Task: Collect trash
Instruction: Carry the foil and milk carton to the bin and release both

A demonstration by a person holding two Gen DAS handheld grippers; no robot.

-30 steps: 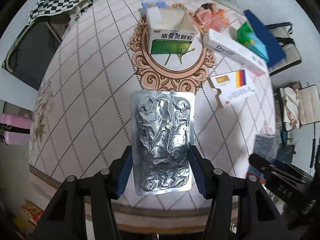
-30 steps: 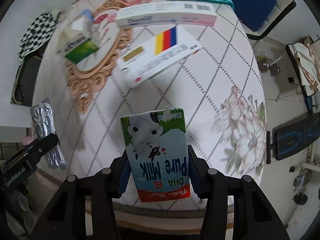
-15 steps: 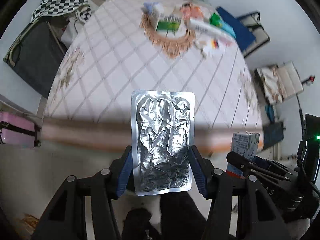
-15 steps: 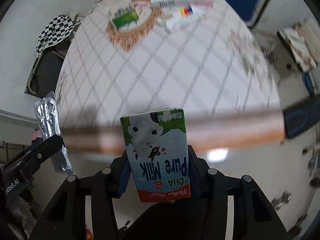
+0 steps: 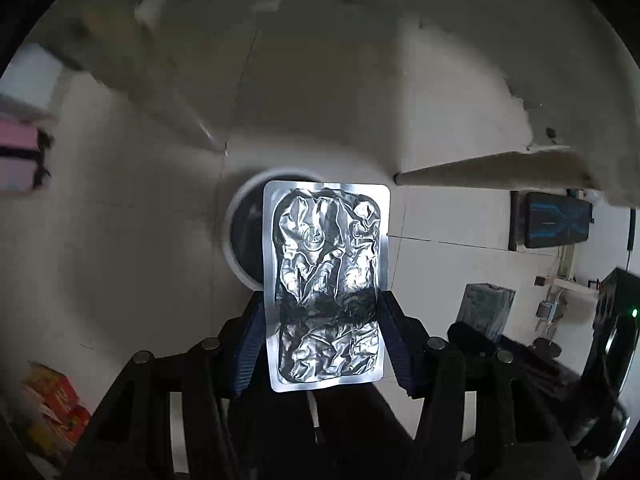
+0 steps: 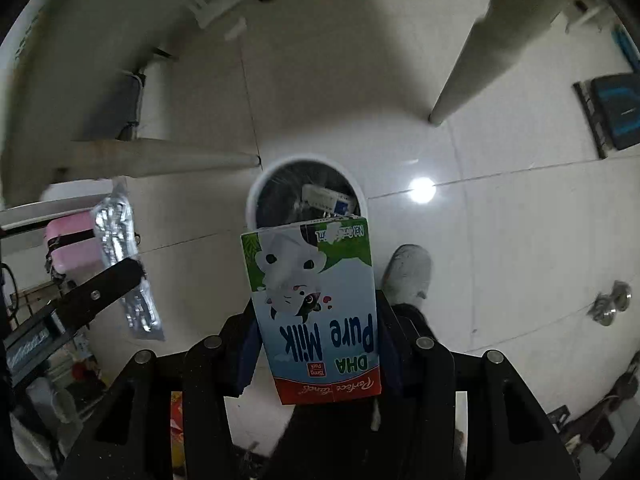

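My left gripper is shut on a crumpled silver foil blister pack, held upright between its blue pads. Behind the pack, on the floor below, stands a round white trash bin with a dark liner. My right gripper is shut on a milk carton printed "Pure Milk". In the right wrist view the trash bin sits just beyond the carton's top, with a piece of packaging inside. The left gripper with the foil pack shows at the left of that view.
White table legs slant over the tiled floor on both sides of the bin. A person's shoe rests right of the carton. A pink case lies at the left, and a dark mat at the right.
Both grippers left the table top, swung down over its edge and now point at the floor above the trash bin. Each keeps its grip on its item.
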